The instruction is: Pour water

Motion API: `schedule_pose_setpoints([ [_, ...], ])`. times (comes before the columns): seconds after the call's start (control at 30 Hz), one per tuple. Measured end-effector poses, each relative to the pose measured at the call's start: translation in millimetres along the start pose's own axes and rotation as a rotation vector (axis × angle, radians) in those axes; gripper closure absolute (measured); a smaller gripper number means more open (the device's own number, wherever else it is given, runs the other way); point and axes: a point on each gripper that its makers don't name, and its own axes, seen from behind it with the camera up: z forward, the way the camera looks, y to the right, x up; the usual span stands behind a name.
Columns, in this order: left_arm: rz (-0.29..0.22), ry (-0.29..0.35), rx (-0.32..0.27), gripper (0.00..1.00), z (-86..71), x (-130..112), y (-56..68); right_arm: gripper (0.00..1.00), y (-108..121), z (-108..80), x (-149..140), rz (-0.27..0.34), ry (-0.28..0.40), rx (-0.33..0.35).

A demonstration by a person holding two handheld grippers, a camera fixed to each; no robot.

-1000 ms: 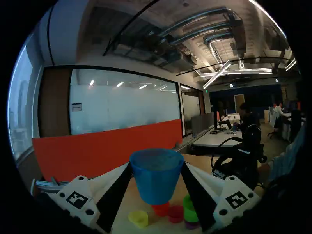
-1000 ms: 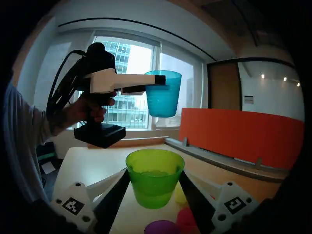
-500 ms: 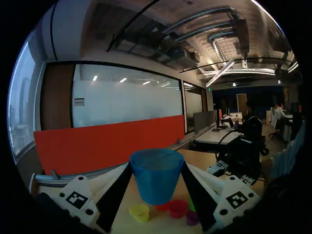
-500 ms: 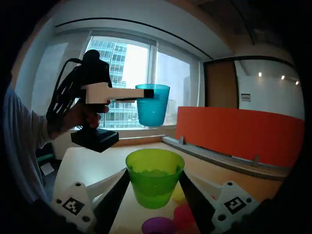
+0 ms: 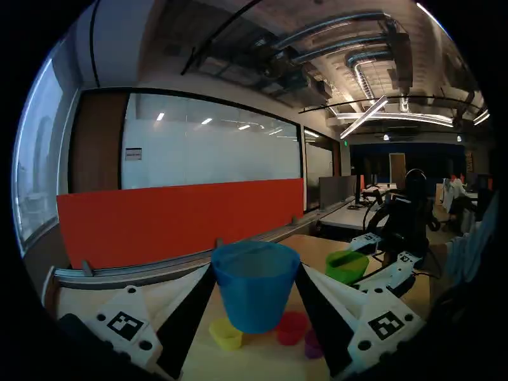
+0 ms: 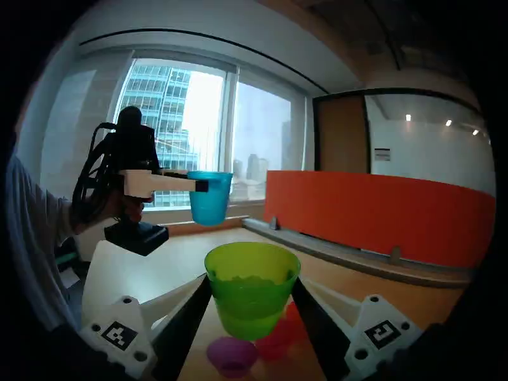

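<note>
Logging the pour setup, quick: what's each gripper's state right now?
Left gripper: closed, holding the blue cup upright.
Right gripper: closed, holding the green cup upright.

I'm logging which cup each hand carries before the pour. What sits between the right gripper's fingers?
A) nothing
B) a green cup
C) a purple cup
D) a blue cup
B: in the right gripper view, the green cup stands upright, clamped between the two fingers of the right gripper, while the blue cup is held farther off by the left gripper.
</note>
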Motion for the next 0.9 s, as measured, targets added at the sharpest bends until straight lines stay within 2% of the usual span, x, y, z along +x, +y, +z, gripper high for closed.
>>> schedule_pose_setpoints([
  [0.5, 0.016, -0.06, -0.013, 0.13, 0.0, -39.0, 6.4, 0.12, 37.5, -34.8, 2.7, 0.012, -0.011, -0.072],
  [0.9, 0.033, -0.134, -0.027, 0.13, 0.7, -73.4, 10.2, 0.12, 47.2, -42.8, -10.3, 0.021, -0.047, -0.086],
])
